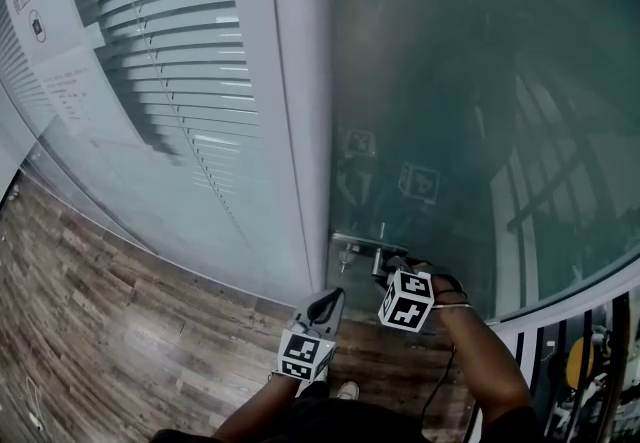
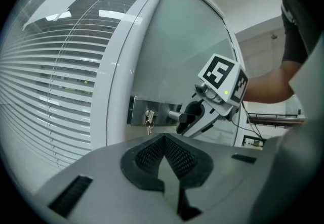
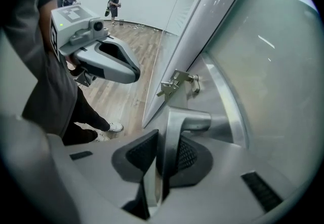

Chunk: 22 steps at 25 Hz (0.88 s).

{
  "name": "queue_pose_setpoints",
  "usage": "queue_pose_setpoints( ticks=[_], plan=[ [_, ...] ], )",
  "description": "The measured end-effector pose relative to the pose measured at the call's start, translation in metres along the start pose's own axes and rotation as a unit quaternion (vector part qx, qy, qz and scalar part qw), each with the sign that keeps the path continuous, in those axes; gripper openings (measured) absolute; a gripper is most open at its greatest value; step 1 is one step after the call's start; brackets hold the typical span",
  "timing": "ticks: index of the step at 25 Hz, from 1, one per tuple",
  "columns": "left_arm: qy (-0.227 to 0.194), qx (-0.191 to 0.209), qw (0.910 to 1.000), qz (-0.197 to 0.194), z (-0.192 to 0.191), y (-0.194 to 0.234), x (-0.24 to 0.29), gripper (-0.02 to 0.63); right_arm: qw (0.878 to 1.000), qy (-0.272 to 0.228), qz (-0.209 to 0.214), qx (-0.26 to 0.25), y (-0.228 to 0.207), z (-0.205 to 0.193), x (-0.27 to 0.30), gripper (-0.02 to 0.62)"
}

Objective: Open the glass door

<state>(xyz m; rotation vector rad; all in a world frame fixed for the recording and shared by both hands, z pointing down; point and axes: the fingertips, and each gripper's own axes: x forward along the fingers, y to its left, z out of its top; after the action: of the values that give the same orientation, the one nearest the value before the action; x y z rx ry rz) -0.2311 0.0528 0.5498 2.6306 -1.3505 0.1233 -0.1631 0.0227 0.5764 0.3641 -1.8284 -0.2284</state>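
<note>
The glass door [image 1: 480,111] hangs in a white frame [image 1: 300,131]. Its metal lever handle [image 3: 173,128] juts from a steel lock plate [image 2: 137,109] with keys [image 2: 148,120] dangling in the lock. My right gripper [image 3: 166,139] points steeply down and is shut on the lever, which runs between both ribbed pads. From the head view the right gripper [image 1: 392,269] sits on the handle [image 1: 372,249]. My left gripper [image 2: 164,141] is shut on nothing, a little short of the lock plate and below the handle. In the head view the left gripper [image 1: 328,303] hangs left of the right one.
A glass wall with white blinds [image 1: 170,51] and a posted notice [image 1: 45,41] stands left of the frame. Wood-look floor [image 1: 110,331] lies underfoot, my shoe [image 1: 347,390] close to the door. A cable [image 1: 440,381] trails from the right gripper. Two people [image 3: 115,3] stand far behind.
</note>
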Motion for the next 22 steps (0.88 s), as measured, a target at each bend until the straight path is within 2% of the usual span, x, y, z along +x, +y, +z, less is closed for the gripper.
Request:
queue_pose_setpoints(
  ticks=[3, 6, 12, 16, 22],
  plan=[
    [0.001, -0.001, 1.0, 0.003, -0.001, 0.003, -0.001, -0.003, 1.0, -0.004, 0.005, 0.005, -0.001, 0.001, 0.007, 0.028],
    [0.005, -0.003, 1.0, 0.007, -0.006, 0.005, -0.004, -0.003, 1.0, -0.002, 0.018, 0.002, -0.001, 0.001, 0.009, 0.017],
    [0.013, -0.005, 0.9999, 0.008, -0.015, 0.001, -0.004, -0.003, 0.999, -0.007, 0.047, -0.007, 0.008, -0.002, 0.008, 0.017],
    [0.015, -0.003, 0.9999, 0.004, -0.015, 0.002, -0.004, -0.003, 0.999, -0.017, 0.052, -0.003, 0.006, 0.003, 0.009, 0.015],
    [0.021, 0.0, 0.9998, -0.001, -0.016, -0.001, -0.004, -0.003, 0.995, -0.065, 0.069, 0.018, 0.007, 0.009, 0.008, 0.015]
  ],
)
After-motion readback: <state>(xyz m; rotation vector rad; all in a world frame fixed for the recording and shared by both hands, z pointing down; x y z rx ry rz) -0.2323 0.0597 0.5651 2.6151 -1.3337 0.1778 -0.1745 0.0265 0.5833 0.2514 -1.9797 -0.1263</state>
